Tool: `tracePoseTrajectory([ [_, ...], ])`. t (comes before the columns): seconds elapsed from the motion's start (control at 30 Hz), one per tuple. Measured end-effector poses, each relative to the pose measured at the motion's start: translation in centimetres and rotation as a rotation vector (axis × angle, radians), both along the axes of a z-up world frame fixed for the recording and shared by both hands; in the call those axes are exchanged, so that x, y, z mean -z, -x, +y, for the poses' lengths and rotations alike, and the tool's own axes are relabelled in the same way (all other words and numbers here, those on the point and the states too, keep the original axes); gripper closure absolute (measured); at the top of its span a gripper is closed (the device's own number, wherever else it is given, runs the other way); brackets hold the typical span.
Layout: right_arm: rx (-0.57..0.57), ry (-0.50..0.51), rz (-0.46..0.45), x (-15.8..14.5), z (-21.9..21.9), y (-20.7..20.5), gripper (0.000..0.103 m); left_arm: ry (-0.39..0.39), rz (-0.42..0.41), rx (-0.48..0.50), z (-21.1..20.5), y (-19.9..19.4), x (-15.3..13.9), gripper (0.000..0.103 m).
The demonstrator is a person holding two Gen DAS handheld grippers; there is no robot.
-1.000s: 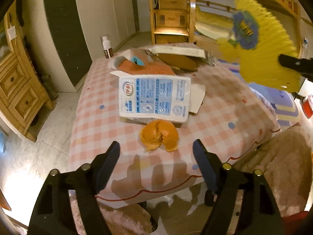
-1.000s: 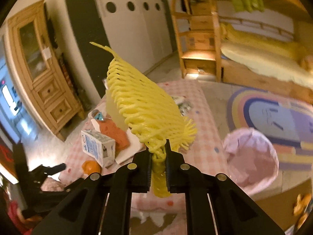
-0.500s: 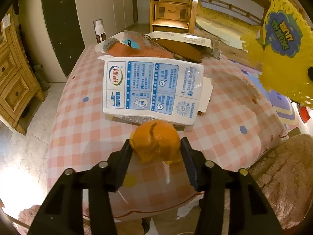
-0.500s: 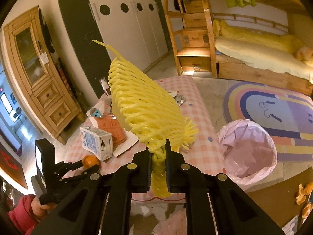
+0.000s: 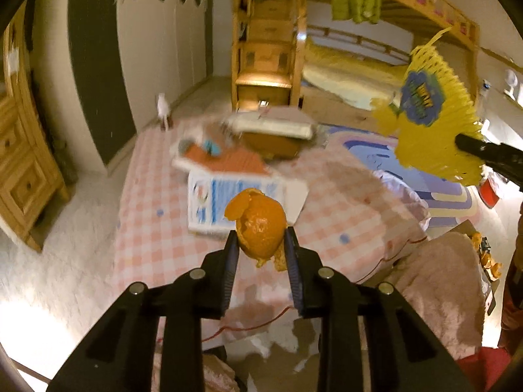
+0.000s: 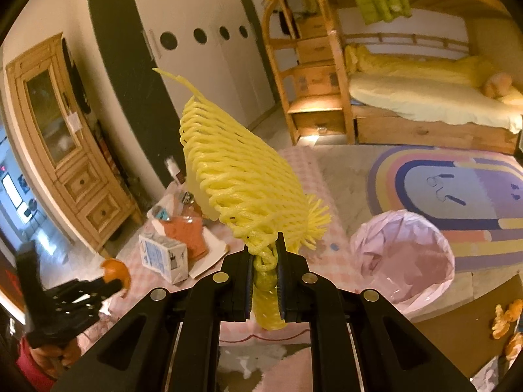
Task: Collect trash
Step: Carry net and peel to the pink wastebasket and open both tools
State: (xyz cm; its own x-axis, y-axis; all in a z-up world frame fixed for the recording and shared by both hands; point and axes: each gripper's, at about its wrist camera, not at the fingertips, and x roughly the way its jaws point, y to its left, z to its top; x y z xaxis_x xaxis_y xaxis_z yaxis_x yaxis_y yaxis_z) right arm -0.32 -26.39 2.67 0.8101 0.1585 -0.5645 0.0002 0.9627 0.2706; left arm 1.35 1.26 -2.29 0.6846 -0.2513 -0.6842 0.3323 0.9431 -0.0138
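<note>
An orange peel (image 5: 258, 228) sits between the pads of my left gripper (image 5: 260, 245), whose jaws are closing on it; it hangs clear above the pink checked table (image 5: 157, 228). From the right wrist view, the same peel (image 6: 116, 272) shows at the left gripper's tip (image 6: 111, 285). My right gripper (image 6: 264, 254) is shut on a yellow foam fruit net (image 6: 235, 176), held up in the air; the net (image 5: 431, 124) carries a blue sticker. A pink-lined trash bin (image 6: 405, 261) stands on the floor to the right of the table.
On the table lie a blue-and-white milk carton (image 5: 212, 199), an orange packet (image 5: 225, 158), a cardboard box (image 5: 271, 134) and a small bottle (image 5: 162, 111). A fluffy pink seat (image 5: 434, 287) is at the table's near right. Peel scraps (image 6: 506, 320) lie on the floor.
My left gripper moved in around the orange peel, closed on it and lifted it off the table. The right gripper drifted sideways with the yellow net still held.
</note>
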Motion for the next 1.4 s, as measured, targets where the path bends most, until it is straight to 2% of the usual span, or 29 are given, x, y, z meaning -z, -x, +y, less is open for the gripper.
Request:
tracePoseTrajectory([
  [0.17, 0.08, -0.005, 0.018, 0.5, -3.0, 1.0, 0.091, -0.01, -0.053, 0.103, -5.0, -0.5, -1.5, 0.076],
  [0.37, 0.192, -0.022, 0.059, 2.2, -6.9, 2.1, 0.091, -0.028, -0.045, 0.272, -13.1, -2.7, -0.6, 0.076],
  [0.57, 0.308, -0.065, 0.121, 5.0, -11.4, 1.7, 0.091, 0.004, 0.002, 0.399, -20.6, -4.9, 0.7, 0.076],
  [0.9, 0.404, -0.142, 0.236, 10.7, -17.1, -2.2, 0.09, -0.033, 0.062, 0.503, -29.8, -8.7, 4.1, 0.075],
  [1.07, 0.412, -0.168, 0.268, 12.8, -18.9, -4.5, 0.087, -0.031, 0.104, 0.517, -32.2, -10.8, 5.1, 0.074],
  [1.1, 0.41, -0.167, 0.275, 13.3, -19.3, -5.1, 0.087, -0.035, 0.107, 0.521, -32.8, -11.1, 5.3, 0.071],
  [1.17, 0.409, -0.169, 0.284, 13.8, -19.8, -5.9, 0.084, -0.04, 0.109, 0.516, -33.3, -11.7, 5.5, 0.056],
  [1.2, 0.409, -0.168, 0.284, 13.9, -20.0, -6.1, 0.079, -0.035, 0.108, 0.51, -33.4, -11.9, 5.4, 0.041],
  [1.23, 0.406, -0.17, 0.29, 14.3, -20.2, -6.4, 0.066, -0.026, 0.104, 0.5, -33.3, -12.2, 5.3, 0.037],
  [1.3, 0.409, -0.168, 0.295, 14.5, -20.4, -6.6, 0.057, -0.016, 0.107, 0.491, -33.2, -12.6, 5.1, 0.036],
  [1.4, 0.417, -0.169, 0.283, 14.0, -20.4, -6.3, 0.057, -0.015, 0.1, 0.453, -32.5, -13.2, 5.0, 0.036],
])
